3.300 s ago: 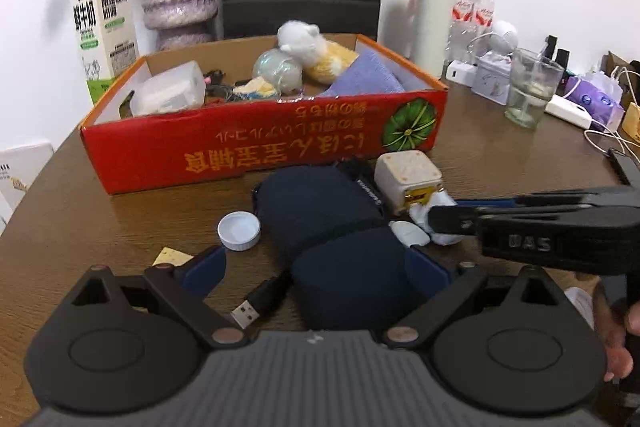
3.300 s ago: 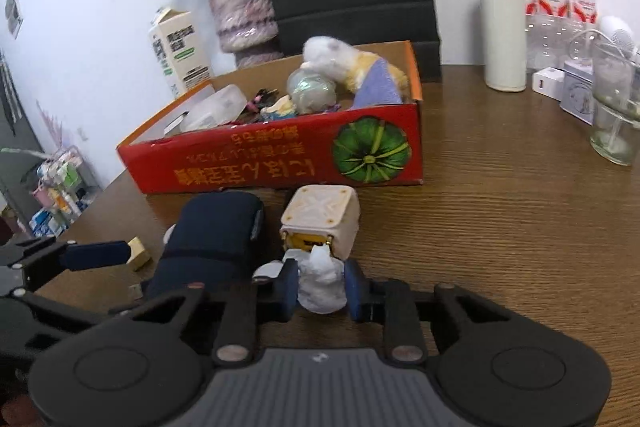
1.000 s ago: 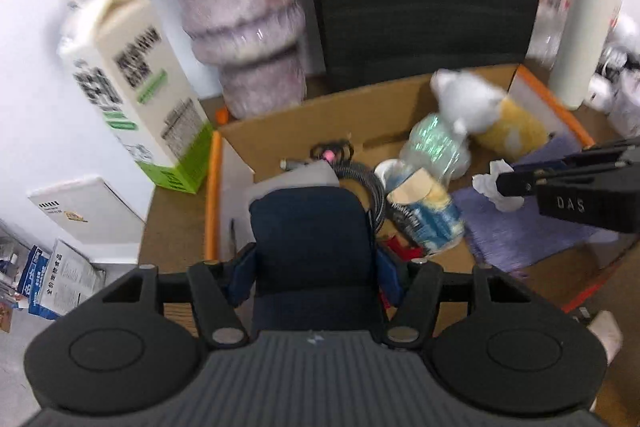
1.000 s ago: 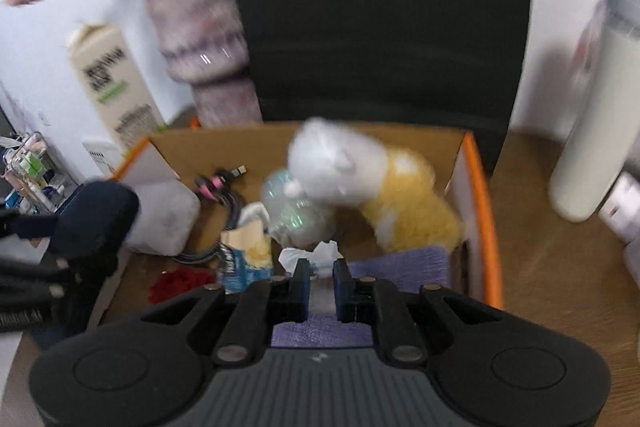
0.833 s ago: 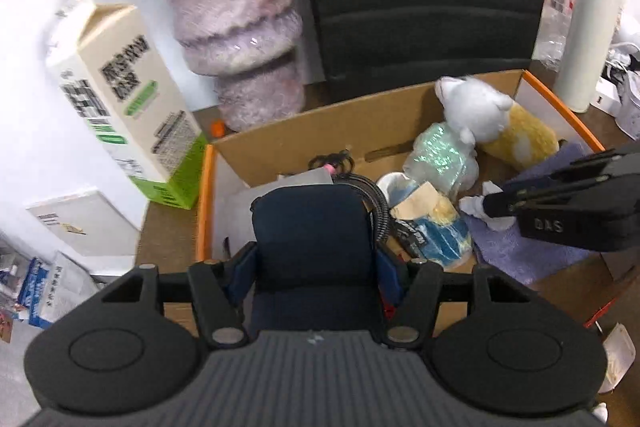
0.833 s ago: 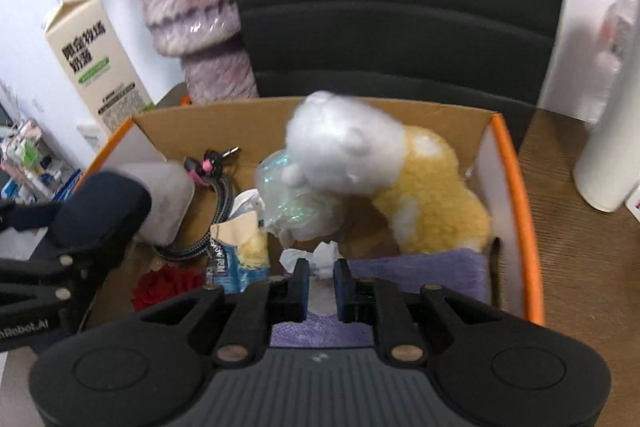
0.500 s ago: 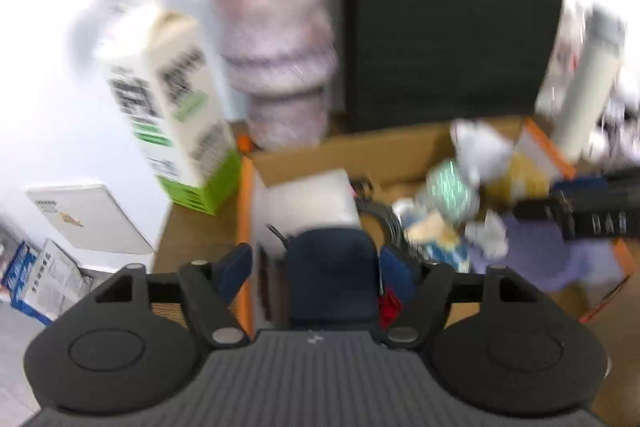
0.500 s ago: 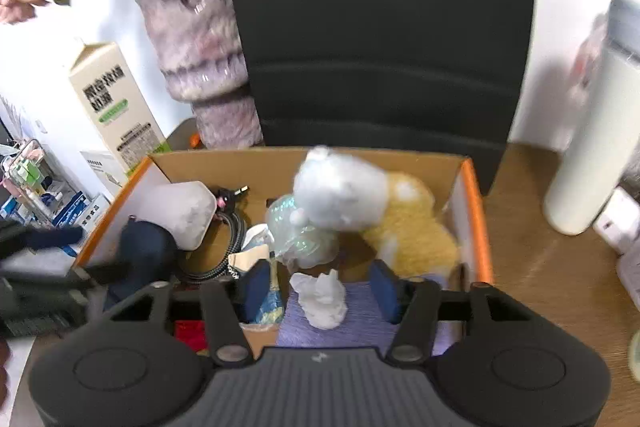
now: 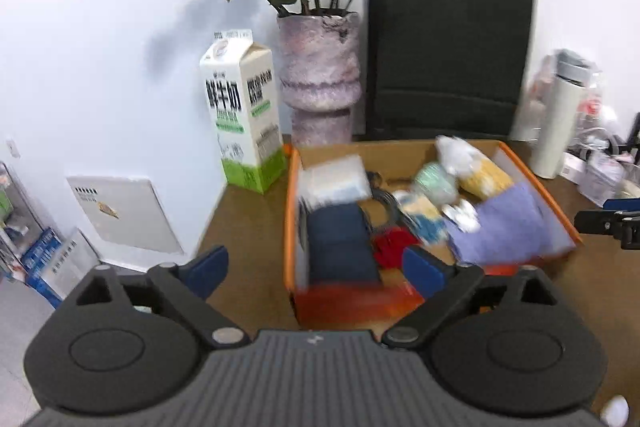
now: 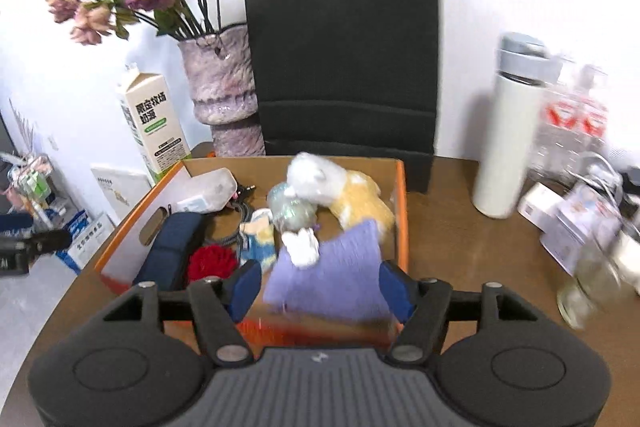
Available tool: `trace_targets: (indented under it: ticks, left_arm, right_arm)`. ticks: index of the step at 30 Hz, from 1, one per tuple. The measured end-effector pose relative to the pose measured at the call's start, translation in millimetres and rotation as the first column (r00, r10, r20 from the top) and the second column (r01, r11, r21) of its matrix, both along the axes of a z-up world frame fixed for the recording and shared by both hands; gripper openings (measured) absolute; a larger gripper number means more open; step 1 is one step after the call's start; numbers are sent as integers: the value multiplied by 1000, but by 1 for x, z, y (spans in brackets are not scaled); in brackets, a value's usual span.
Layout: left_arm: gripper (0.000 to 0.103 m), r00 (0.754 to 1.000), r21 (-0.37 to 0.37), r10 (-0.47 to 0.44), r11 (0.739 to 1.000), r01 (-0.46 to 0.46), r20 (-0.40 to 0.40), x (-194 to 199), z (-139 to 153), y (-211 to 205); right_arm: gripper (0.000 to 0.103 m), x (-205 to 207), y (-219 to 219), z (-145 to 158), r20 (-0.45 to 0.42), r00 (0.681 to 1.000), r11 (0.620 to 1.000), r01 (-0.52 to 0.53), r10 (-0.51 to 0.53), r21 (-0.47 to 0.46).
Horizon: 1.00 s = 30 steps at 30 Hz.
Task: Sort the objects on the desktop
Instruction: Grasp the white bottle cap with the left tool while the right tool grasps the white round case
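Left gripper (image 9: 316, 269) and right gripper (image 10: 320, 287): black ribbed housing, round side discs, silver pivot screws, blue finger pads (image 9: 206, 269).

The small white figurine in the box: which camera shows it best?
The right wrist view. There the white figurine sits near the middle of the frame on the purple cloth inside the cardboard box, with its outline readable. In the left wrist view it is only a blurred pale smudge.
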<state>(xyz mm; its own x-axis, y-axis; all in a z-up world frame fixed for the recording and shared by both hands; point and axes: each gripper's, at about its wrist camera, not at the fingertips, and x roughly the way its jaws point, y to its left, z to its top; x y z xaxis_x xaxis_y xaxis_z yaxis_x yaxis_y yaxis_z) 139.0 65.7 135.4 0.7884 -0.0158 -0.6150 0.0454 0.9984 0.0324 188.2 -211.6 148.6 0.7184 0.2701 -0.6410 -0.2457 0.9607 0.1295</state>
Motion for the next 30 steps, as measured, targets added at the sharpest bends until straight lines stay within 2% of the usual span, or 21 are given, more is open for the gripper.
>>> trace_targets:
  ticks: [3, 8, 10, 14, 16, 18, 19, 20, 23, 26, 30]
  left_arm:
    - [100, 999, -48, -34, 998, 35, 29, -52, -22, -7]
    - [101, 994, -129, -62, 989, 74, 95, -137, -62, -16]
    - [101, 993, -111, -91, 989, 98, 69, -156, -76, -23]
    - [99, 990, -29, -122, 992, 124, 72, -176, -93, -36]
    - [95, 989, -44, -124, 991, 128, 85, -173, -92, -35]
    - [80, 988, -60, -124, 990, 129, 88, -159, -89, -34]
    - [78, 986, -54, -136, 989, 141, 94, -152, -88, -35]
    - [75, 983, -44, -153, 986, 158, 106, -143, -88, -37]
    - [75, 978, -29, -191, 980, 195, 88, -105, -89, -46]
    - [75, 971, -20, -230, 973, 231, 64, -71, -96, -56]
    - [69, 979, 22, -202, 979, 202, -9, -30, -111, -68]
  right_arm:
    - [73, -51, -11, -14, 31, 1000, 1000, -1, 1, 20]
    - [74, -144, -18, -53, 87, 996, 994, 28, -37, 107]
    - [74, -172, -13, -72, 93, 995, 994, 20, -31, 109]
    - [73, -207, 4, -98, 93, 996, 1000, -17, 15, 19]
    - [71, -215, 9, -102, 107, 994, 999, -27, 24, 22]
    - [62, -213, 10, -101, 118, 992, 999, -37, 33, 28]
    - [58, -210, 11, -100, 126, 991, 999, -42, 39, 21]
    - [57, -206, 11, -99, 133, 990, 999, -42, 40, 10]
    - [54, -185, 16, -100, 142, 989, 999, -27, 31, -25]
    - [53, -155, 21, -107, 108, 994, 999, -19, 23, -32]
    - [45, -120, 31, -121, 59, 998, 999, -11, 14, -50]
